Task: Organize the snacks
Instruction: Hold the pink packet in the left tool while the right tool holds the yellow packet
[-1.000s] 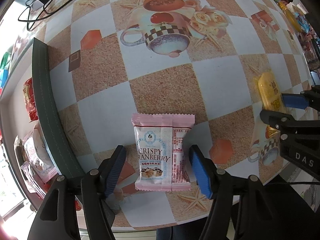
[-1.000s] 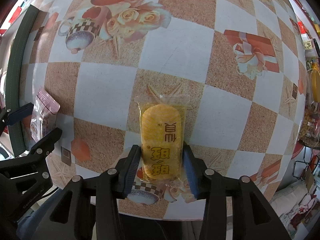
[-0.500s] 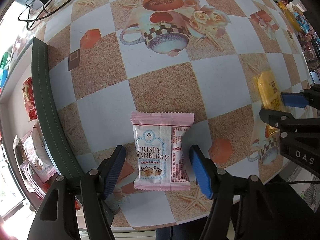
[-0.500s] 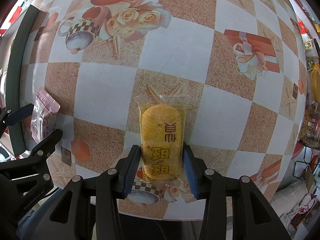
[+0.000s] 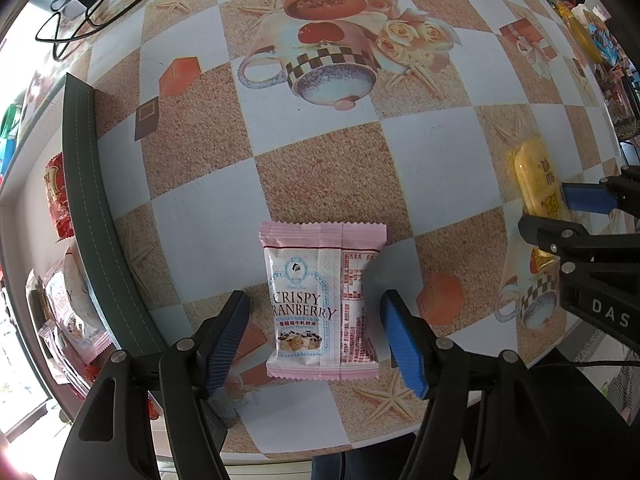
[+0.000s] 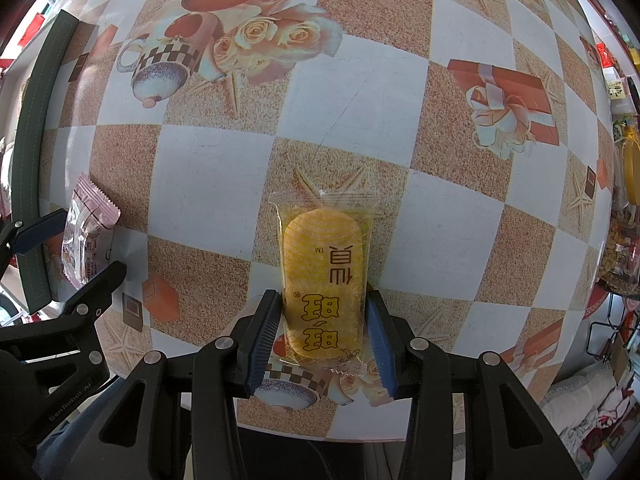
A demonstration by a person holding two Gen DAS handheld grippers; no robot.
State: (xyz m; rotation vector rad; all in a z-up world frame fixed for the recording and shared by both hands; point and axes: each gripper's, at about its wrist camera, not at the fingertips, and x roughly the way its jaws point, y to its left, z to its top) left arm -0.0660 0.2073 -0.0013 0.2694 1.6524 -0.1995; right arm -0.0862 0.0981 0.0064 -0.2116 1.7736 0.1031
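A pink "Crispy Cranberry" packet lies flat on the patterned tablecloth, near the table's front edge. My left gripper points down over it and is open; both blue pads stand a little clear of the packet's sides. In the right wrist view the same pink packet and the left gripper show at the far left. A yellow clear-wrapped snack sits between the pads of my right gripper, which press on its lower half. The left wrist view shows that yellow snack in the right gripper at the right.
A dark green box wall runs along the table's left side, with a red packet and pink packets behind it. Black cables lie at the far left corner. More snacks crowd the right edge.
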